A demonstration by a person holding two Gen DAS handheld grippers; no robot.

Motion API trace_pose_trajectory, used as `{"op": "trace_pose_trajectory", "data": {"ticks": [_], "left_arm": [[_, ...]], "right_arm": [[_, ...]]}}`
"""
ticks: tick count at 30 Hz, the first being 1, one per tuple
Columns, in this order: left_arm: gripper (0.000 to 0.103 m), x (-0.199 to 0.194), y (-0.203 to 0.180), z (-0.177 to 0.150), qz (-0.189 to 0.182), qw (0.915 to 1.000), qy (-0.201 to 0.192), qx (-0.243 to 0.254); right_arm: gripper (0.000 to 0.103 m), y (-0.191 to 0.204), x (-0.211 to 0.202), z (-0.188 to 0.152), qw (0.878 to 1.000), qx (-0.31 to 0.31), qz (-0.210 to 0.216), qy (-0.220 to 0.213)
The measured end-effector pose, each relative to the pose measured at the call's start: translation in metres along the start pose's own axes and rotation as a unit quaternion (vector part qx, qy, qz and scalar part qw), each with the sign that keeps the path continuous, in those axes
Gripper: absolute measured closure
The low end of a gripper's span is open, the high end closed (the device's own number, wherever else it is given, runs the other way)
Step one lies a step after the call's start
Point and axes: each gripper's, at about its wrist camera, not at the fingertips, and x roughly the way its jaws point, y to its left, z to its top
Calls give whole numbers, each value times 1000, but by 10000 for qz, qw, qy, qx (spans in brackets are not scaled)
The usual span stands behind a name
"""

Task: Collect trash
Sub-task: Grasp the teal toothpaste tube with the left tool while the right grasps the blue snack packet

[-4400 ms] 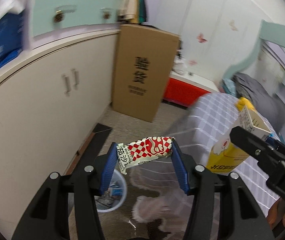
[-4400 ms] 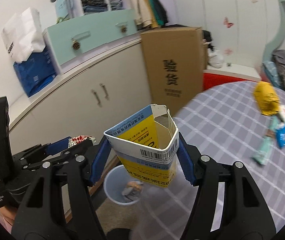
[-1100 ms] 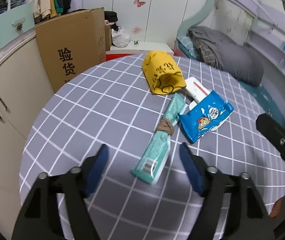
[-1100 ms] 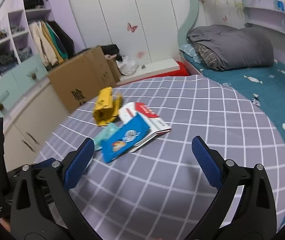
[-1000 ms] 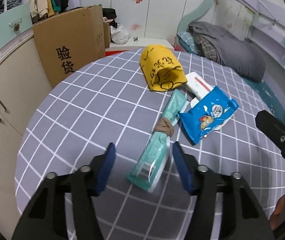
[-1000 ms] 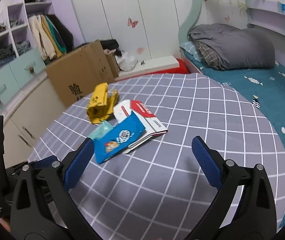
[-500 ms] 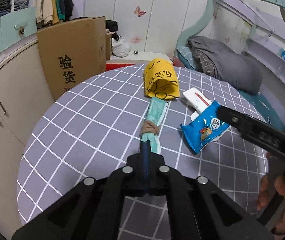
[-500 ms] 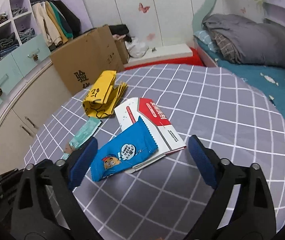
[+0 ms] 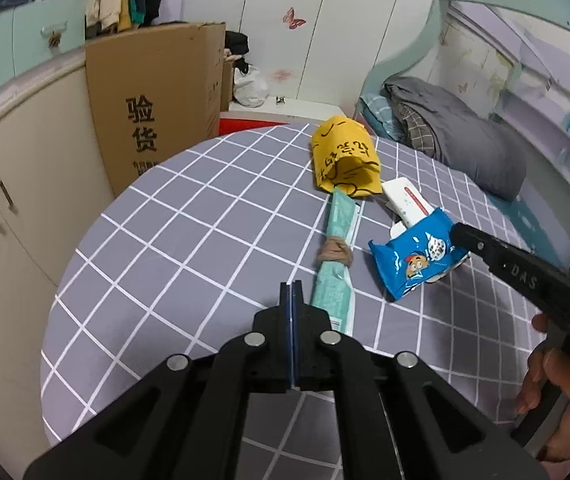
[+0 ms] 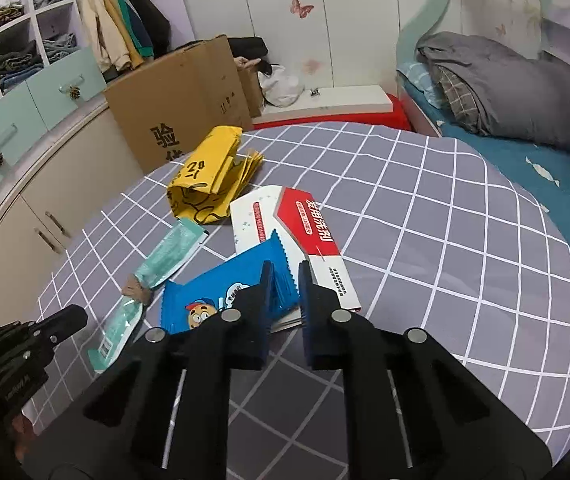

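Trash lies on a round grey checked table (image 9: pixel 173 248): a teal wrapper (image 9: pixel 335 264) with a brown knot, a yellow bag (image 9: pixel 345 162), a white and red box (image 10: pixel 305 228) and a blue snack packet (image 10: pixel 221 292). My left gripper (image 9: pixel 291 292) is shut with its pads together, and the teal wrapper's near end lies just right of its tip. My right gripper (image 10: pixel 285 276) has nearly closed around the serrated end of the blue snack packet, with a narrow gap between the jaws. The packet rests on the box. The right gripper also shows in the left wrist view (image 9: pixel 461 232).
A tall cardboard box (image 9: pixel 157 108) stands beyond the table's far left edge, beside cream cabinets (image 9: pixel 1 200). A bed with a grey quilt (image 10: pixel 517 88) lies at the far right. A red mat (image 10: pixel 365 120) is behind the table.
My left gripper has shut next to the teal wrapper. My right gripper has come down over the blue packet and narrowed from wide open to nearly closed.
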Motion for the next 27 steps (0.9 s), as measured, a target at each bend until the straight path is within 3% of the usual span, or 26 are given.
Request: {"op": "trace_pose_trajectory", "data": {"ticks": [1,2,4,8,10,11,14,21,22,23,24,27], "left_arm": [[88,2,0,1,-25,10000,30,-11],[65,3,-1,0,-23,10000,45,-7],[53,5,-8,-1,30,9999,-25,139],[54,19,-28,-3,305,9979,103,565],[64,27,-32,-2,376,9969,271,632],[73,26,-31,-2,418,9967,259,640],[80,23,-34,-6,646,9937,218,890],[89,-3,-7,-17,573,9974,96,431],[90,-8,-5,-20,577,9976,73,380],[91,-14,-1,-23,594,9977,31,315],[91,-19,3,-25,589,9979,-17,256],[92,-34,16,-31,560,9983,-101,109]], "right_arm": [[91,1,-1,0,10000,-22,9,-5],[92,2,-1,-1,10000,-28,42,6],[92,4,-4,-4,10000,-49,80,-7],[93,9,-8,-7,9998,-47,200,-11],[93,11,-10,-11,9995,-13,298,45],[93,12,-10,-13,9994,4,348,86],[93,18,-12,-23,9989,-57,408,225],[91,41,-15,-39,9979,-190,523,342],[87,43,-16,-39,9980,-198,513,325],[71,45,-16,-40,9981,-188,494,308],[44,48,-17,-40,9985,-178,438,286],[40,59,-18,-41,9987,-209,419,224]]}}
